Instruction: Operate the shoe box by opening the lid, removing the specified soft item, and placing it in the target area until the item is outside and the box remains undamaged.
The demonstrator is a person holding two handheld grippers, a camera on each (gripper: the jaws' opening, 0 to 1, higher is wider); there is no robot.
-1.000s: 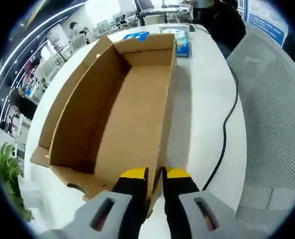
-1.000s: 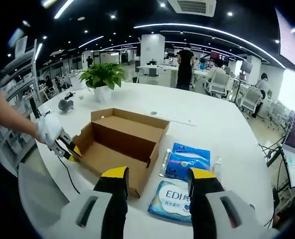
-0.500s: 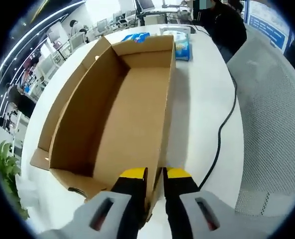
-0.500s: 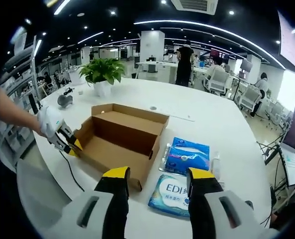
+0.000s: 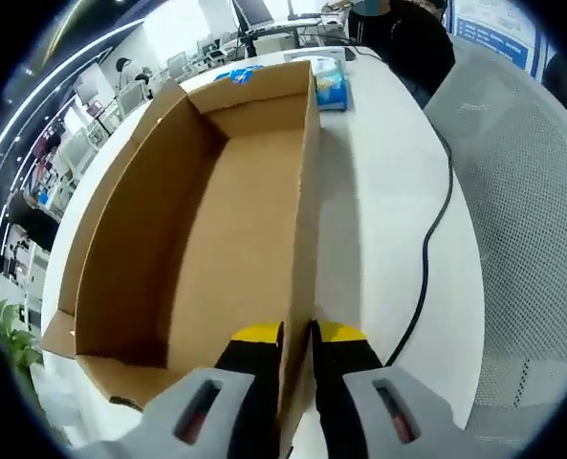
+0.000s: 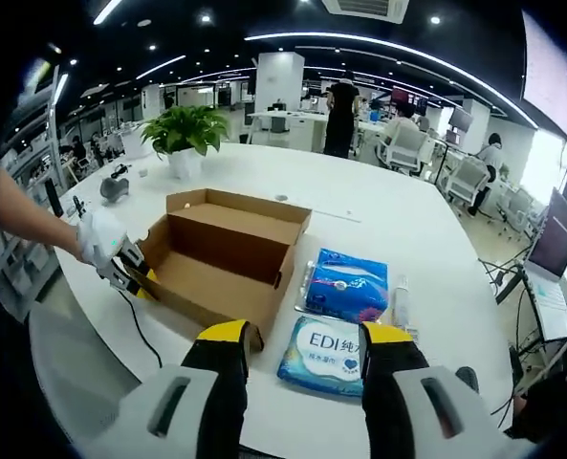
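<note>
Since 1.0 s ago the shoe box point(image 5: 235, 220) has swung a little on the table point(image 6: 398, 239), its near wall now running almost straight up the left gripper view. Left gripper point(image 5: 296, 335): yellow-tipped jaws clenched on that thin corrugated wall, 1 jaw inside, 1 outside. Box: open, brown cardboard, rectangular, bare inside. Right gripper point(image 6: 296, 335): jaws spread wide, holding nothing, above the table's near edge. 2 soft plastic-wrapped tissue packs lie flat just right of the box: blue pack point(image 6: 348, 285) farther, "EDI" pack point(image 6: 323, 355) nearer. Black cable point(image 5: 434, 239) curves across the smooth white tabletop. Potted plant point(image 6: 185, 134) well beyond.
</note>
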